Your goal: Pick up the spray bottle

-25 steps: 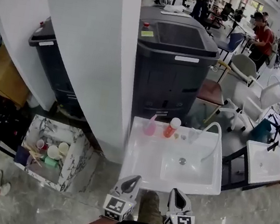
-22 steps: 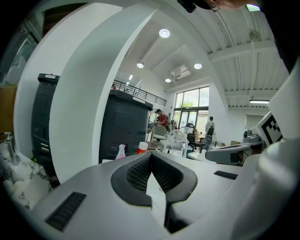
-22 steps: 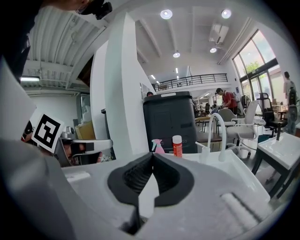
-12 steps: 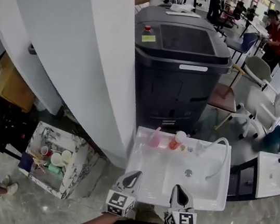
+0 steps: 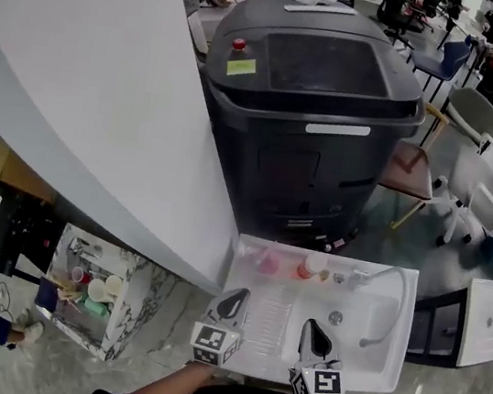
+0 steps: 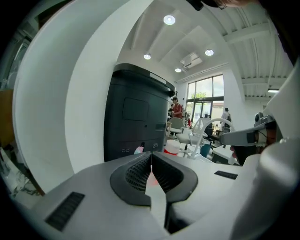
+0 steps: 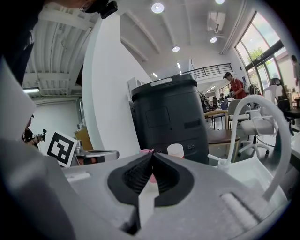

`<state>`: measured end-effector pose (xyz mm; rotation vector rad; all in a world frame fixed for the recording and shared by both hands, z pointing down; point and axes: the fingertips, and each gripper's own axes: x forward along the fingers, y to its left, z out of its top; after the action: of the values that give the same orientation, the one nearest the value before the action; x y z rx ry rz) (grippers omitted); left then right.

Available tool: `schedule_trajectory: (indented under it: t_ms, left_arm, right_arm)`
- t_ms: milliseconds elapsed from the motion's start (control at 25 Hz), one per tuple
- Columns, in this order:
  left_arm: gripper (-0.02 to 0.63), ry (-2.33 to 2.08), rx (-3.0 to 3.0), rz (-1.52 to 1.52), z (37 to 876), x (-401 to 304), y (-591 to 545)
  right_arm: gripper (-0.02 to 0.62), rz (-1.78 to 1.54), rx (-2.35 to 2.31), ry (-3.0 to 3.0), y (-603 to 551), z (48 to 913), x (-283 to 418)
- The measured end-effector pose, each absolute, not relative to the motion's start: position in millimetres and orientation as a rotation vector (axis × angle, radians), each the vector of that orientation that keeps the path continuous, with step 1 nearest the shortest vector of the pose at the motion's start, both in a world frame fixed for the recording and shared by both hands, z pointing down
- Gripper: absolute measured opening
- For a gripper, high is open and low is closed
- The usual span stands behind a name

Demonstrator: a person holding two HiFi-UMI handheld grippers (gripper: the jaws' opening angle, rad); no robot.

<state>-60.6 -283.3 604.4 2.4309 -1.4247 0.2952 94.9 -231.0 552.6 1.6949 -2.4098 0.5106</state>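
Note:
A pink spray bottle [image 5: 269,262] stands on the back ledge of the white sink [image 5: 249,354], next to an orange bottle with a white cap [image 5: 312,265]. My left gripper [image 5: 234,295] is shut and empty over the sink's front left part, well short of the bottles. My right gripper [image 5: 313,328] is also shut and empty, over the sink's front edge. In the left gripper view the shut left gripper [image 6: 151,157] points at the pink spray bottle [image 6: 138,150]. Just above the shut right gripper [image 7: 152,159] the spray bottle's pink top [image 7: 146,151] shows.
A white faucet [image 5: 392,293] arches over the basin at the right. A big dark bin [image 5: 305,117] stands right behind the sink and a white curved wall [image 5: 87,92] at the left. A marble box of cups [image 5: 94,283] sits left, chairs [image 5: 472,181] right.
Both grippers have moved forward, from in front of the sink to over its front part. The sink and bottles now lie closer below me. Both stay shut.

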Motion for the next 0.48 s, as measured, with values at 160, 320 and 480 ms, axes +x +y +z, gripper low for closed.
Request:
schedule_trajectory:
  t_ms: [160,320,480]
  left_arm:
    - [0.02,-1.467,2.418,0.341,627,-58,-313]
    - [0.087,-1.47,2.391,0.383,649,-53,-337]
    - [0.209,-1.458,2.376,0.383,663,-49,-356]
  right_arm:
    - [-0.002,0.55,1.66,-2.403,-254,570,100]
    - [-0.002,0.575,1.607,-2.409,-265,581,101]
    - [-0.002,0.594,1.56,-2.408,-274,596,100]
